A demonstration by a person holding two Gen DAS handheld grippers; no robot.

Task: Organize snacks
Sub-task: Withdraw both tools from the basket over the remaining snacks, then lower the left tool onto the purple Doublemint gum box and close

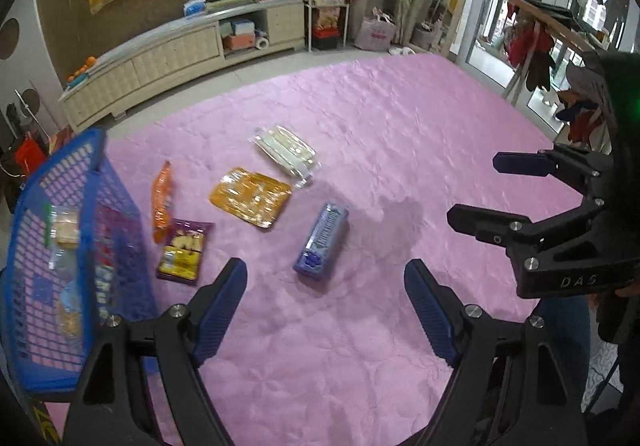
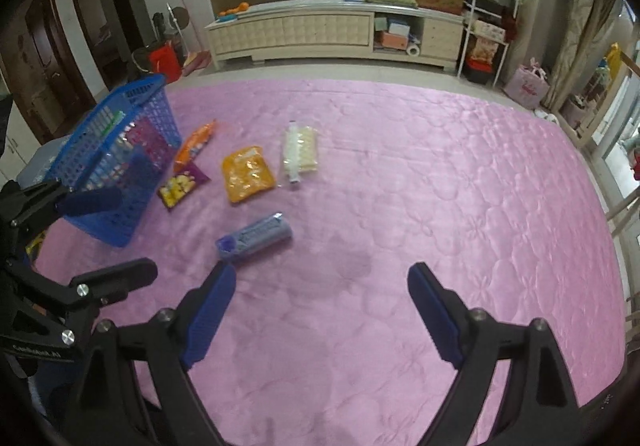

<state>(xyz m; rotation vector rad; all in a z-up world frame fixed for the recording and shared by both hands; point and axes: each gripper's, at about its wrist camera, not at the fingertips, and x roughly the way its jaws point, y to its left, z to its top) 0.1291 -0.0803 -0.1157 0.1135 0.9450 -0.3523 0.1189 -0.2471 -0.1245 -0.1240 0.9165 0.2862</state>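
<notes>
Five snack packs are seen lying loose on the pink bedspread (image 2: 400, 173), to the right of a blue basket (image 2: 116, 153) that already holds a few items. Nearest the grippers lies the blue-grey pack (image 2: 256, 236); further off are the purple pack (image 2: 182, 183), touching or just beside the basket wall, the orange pouch (image 2: 196, 143), the yellow pack (image 2: 248, 173) and the clear pack of pale sticks (image 2: 300, 151).

The left gripper (image 1: 326, 302) is held spread above the bedspread with nothing between its pads, just near of the blue-grey pack. The right gripper (image 2: 320, 310) is likewise spread and empty, over bare cloth to the right of that pack.

Several risks can be judged from here. The blue-grey pack looks glossy and rounded, so it could be squeezed out sideways if it is pinched off-centre. The bedspread is soft and quilted; cloth could be caught with a pack if the pads are pressed down too far. The flat foil packs offer little edge and might be pushed along rather than lifted. The basket appears light and could be nudged or tipped by the left gripper. With both grippers close together, a collision over the same pack is possible.
</notes>
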